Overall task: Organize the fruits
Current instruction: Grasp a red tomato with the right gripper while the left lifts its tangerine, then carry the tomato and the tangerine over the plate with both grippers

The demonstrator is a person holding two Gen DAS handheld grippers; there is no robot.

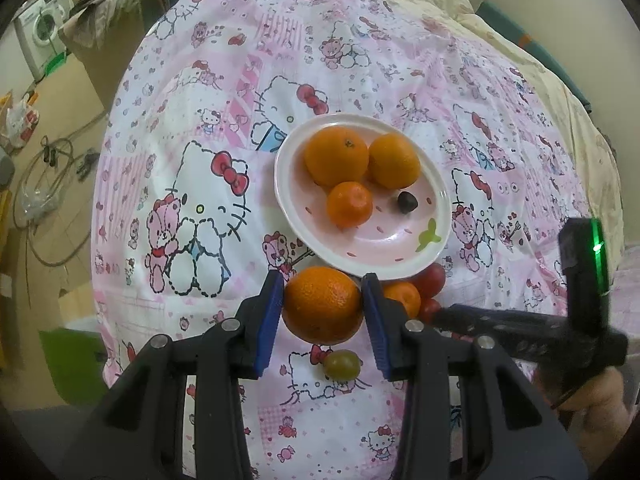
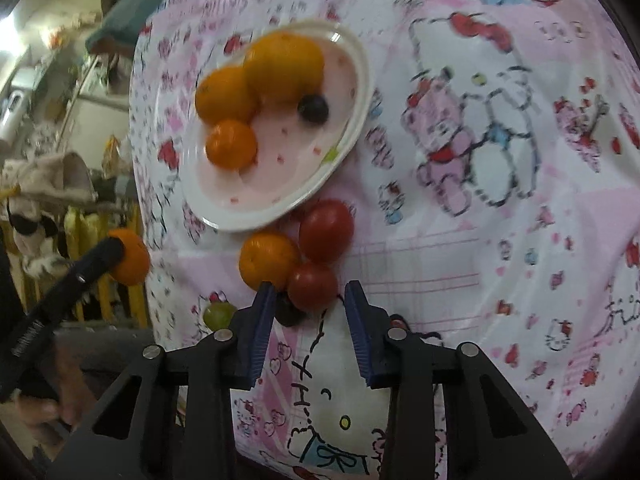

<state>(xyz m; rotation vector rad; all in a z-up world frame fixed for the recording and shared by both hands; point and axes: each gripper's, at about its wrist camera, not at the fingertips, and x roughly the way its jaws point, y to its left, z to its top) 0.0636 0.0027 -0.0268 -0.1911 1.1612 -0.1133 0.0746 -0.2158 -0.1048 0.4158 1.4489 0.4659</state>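
Three oranges (image 1: 336, 156) and one dark berry (image 1: 407, 202) on one plate (image 1: 360, 256); left hand-held gripper (image 1: 323, 304) pinches a fourth orange (image 1: 322, 304); right hand-held gripper (image 2: 310, 300) spread, empty.

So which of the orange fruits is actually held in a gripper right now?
The large orange just below the plate, clamped in the left gripper. Three others lie on the plate, and one small one sits loose beside the tomatoes.
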